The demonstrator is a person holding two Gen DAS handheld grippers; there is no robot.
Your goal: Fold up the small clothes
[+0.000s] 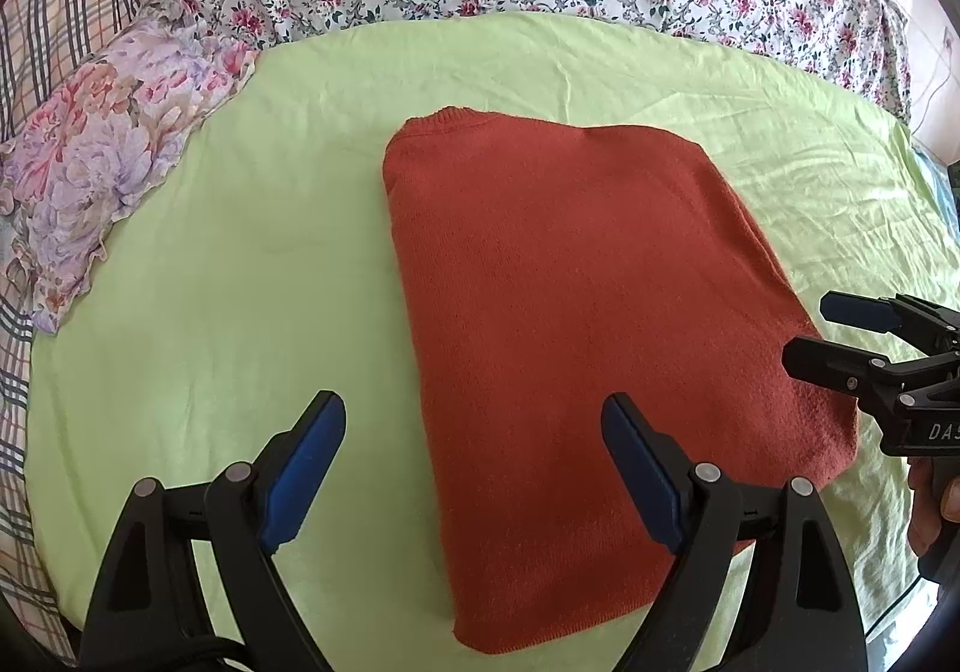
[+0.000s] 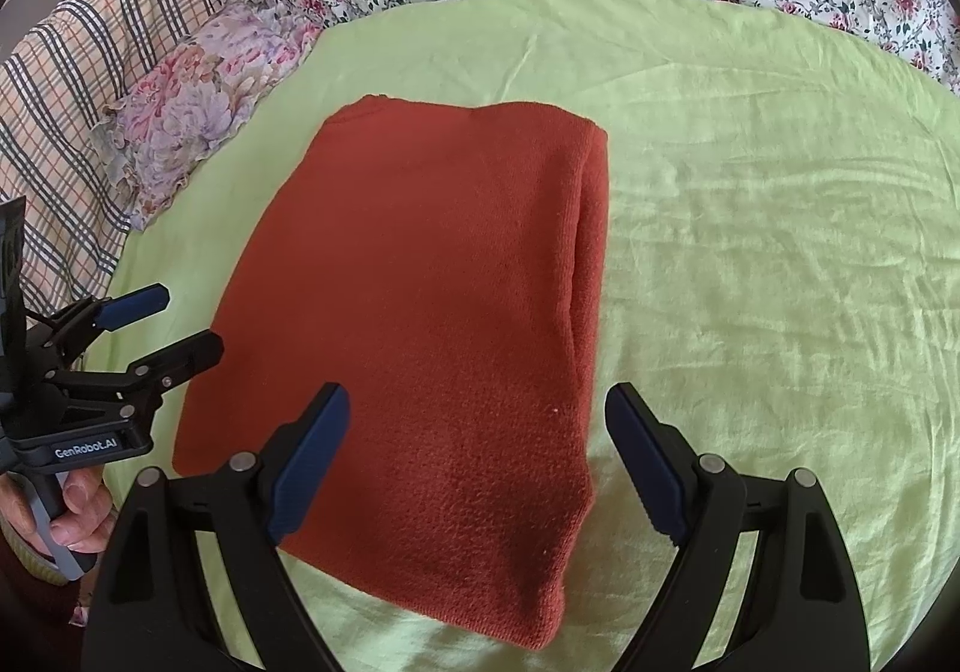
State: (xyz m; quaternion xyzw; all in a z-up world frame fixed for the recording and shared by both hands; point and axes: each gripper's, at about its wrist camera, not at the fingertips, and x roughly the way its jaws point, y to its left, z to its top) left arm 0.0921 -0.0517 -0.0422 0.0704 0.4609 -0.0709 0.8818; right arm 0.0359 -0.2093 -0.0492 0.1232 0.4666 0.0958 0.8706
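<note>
Your left gripper and right gripper both gape wide, holding nothing — the rust-red knit garment lies folded flat on the green sheet, between them.

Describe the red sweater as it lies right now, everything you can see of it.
The sweater is rust-red knit, folded into a neat rectangle with a ribbed edge at the far end. Along its right side the stacked layers show as a rounded fold. It lies flat on the green sheet, with no sleeves sticking out. Nothing grips it: the left gripper and right gripper are both open at its near end, and whether either touches the knit cannot be told.
</note>
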